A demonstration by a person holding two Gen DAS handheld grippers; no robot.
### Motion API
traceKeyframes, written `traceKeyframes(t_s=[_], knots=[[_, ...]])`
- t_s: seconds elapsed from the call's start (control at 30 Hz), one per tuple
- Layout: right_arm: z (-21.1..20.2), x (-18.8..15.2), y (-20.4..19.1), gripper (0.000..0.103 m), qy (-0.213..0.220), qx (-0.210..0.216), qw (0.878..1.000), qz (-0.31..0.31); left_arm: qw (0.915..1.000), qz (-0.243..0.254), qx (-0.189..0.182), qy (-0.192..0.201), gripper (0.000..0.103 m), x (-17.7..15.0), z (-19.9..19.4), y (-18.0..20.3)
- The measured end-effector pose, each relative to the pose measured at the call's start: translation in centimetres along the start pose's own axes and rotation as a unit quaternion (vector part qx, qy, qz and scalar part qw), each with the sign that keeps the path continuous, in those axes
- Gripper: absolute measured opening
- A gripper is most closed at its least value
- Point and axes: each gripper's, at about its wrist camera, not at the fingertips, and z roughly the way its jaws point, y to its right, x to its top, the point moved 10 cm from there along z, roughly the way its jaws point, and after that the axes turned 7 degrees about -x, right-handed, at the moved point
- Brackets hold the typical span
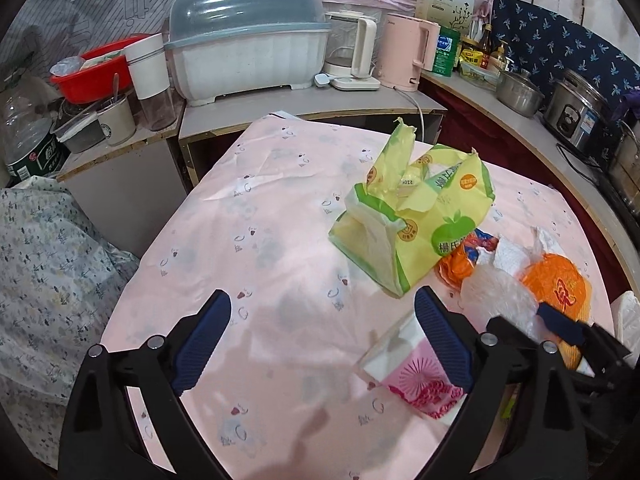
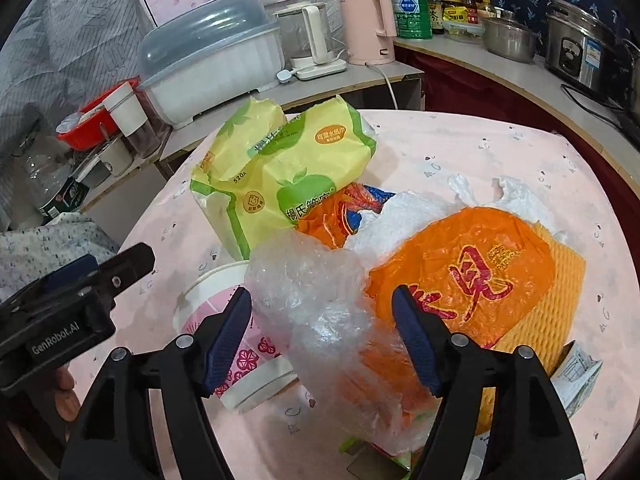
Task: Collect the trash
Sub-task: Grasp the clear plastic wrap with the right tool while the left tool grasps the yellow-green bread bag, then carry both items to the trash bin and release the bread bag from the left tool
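Clear crinkly plastic wrap point(image 2: 320, 312) lies on the pink table point(image 2: 480, 148) between the spread fingers of the right claw point(image 2: 322, 336), untouched, while the left claw point(image 1: 324, 344) hangs wide apart beside a paper cup point(image 1: 404, 376).

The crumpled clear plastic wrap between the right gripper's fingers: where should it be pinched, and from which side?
Pinch the clear plastic wrap at its bulging near-middle, coming from the near side along the line the right gripper already faces. The wad is soft and crumpled, so it should compress anywhere, and the open fingers already straddle it. It lies over the orange bag and beside the paper cup, so a shallow pinch likely avoids both.
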Motion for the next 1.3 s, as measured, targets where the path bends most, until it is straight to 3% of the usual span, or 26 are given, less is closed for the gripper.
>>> traceKeyframes(t_s=[0.03, 0.1, 0.2, 0.43, 0.53, 0.67, 0.7, 0.77, 0.8, 0.9, 1.3], knots=[[0.3, -0.1, 0.0, 0.067, -0.003, -0.001, 1.0, -0.002, 1.0, 0.001, -0.001, 0.0, 0.089, 0.2, 0.3, 0.1], [0.7, -0.3, -0.2, 0.045, -0.007, 0.003, 1.0, -0.006, 1.0, 0.003, -0.003, -0.001, 0.089, 0.7, 1.0, 0.4], [0.4, 0.1, -0.3, 0.034, 0.003, 0.012, 1.0, -0.007, 0.9999, 0.008, -0.013, -0.006, 0.09, 1.4, 2.3, 1.2], [-1.9, 2.6, 1.2, 0.032, 0.044, 0.01, 0.999, 0.01, 0.9992, 0.008, -0.029, -0.027, 0.089, 2.2, 5.8, 3.0], [-2.5, 3.2, 2.6, 0.032, 0.053, 0.0, 0.998, 0.023, 0.9988, 0.005, -0.033, -0.036, 0.08, 2.2, 7.0, 3.6], [-3.1, 3.8, 4.5, 0.032, 0.06, -0.007, 0.997, 0.044, 0.9981, 0.0, -0.036, -0.05, 0.045, 2.0, 8.0, 4.1], [-3.3, 3.9, 4.9, 0.032, 0.062, -0.01, 0.997, 0.047, 0.998, -0.001, -0.037, -0.052, 0.029, 1.9, 8.1, 4.1], [-3.6, 4.0, 5.6, 0.032, 0.066, -0.015, 0.996, 0.05, 0.9977, -0.003, -0.037, -0.056, 0.012, 1.8, 8.1, 4.3], [-3.9, 4.0, 5.9, 0.032, 0.068, -0.018, 0.996, 0.051, 0.9978, -0.007, -0.038, -0.053, 0.009, 1.8, 8.0, 4.4], [-4.7, 4.2, 6.9, 0.032, 0.076, -0.025, 0.995, 0.057, 0.9985, -0.008, -0.038, -0.038, 0.005, 2.2, 6.9, 4.7], [-10.3, 3.7, 10.4, 0.032, 0.117, -0.043, 0.989, 0.08, 0.9978, 0.012, -0.064, 0.016, 0.004, 4.2, 0.2, 9.5]])
